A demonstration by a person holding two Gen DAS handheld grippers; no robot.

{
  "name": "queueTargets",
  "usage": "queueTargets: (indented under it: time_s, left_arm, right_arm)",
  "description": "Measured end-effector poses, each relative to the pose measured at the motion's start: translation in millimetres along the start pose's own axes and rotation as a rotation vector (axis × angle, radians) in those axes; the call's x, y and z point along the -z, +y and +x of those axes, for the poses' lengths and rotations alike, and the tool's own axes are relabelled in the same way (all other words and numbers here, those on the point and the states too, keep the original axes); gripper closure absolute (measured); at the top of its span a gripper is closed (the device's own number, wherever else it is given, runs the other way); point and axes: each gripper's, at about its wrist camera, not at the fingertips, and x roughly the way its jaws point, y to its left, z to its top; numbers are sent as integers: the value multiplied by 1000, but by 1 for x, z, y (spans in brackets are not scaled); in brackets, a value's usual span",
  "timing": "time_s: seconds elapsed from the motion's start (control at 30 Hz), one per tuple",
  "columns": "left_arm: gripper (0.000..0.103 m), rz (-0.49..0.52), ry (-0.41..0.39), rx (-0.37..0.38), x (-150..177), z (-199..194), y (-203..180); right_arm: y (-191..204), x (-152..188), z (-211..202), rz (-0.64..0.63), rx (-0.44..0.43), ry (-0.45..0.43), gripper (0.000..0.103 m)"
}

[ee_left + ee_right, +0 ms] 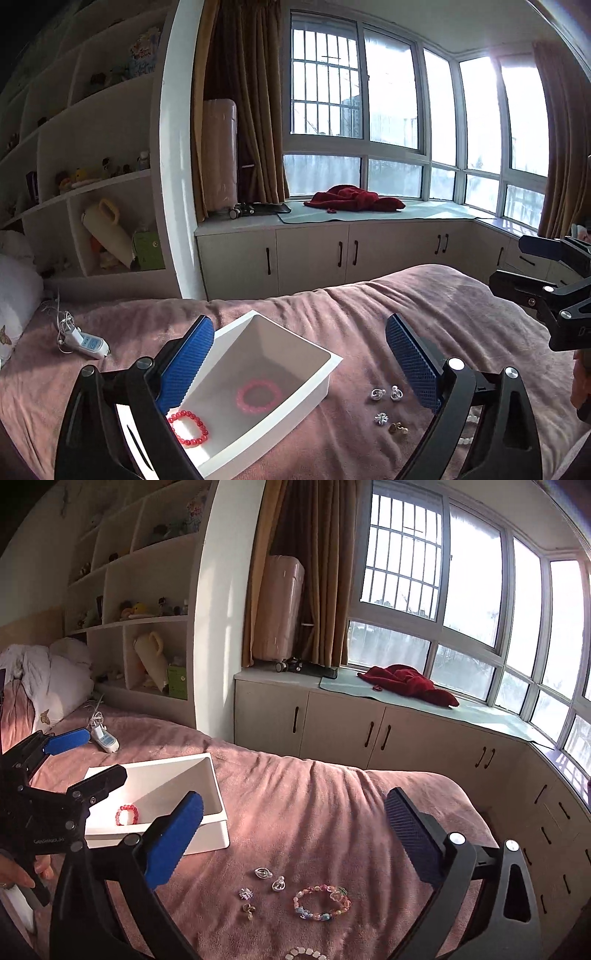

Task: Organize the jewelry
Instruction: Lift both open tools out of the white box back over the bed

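Both claws gape wide and grip nothing. The left claw hangs over the white box, where a red bead bracelet and a pink one lie. The right claw hovers above the bed, over small earrings and a pastel bracelet

Sunlit bay window, pink bed
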Motion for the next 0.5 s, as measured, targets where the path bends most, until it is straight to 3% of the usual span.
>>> queueTargets:
  time_s: [0.5]
  left_arm:
    - [6,49,94,35,38,40,-49]
  right_arm:
    - [-51,77,10,64,92,76,5]
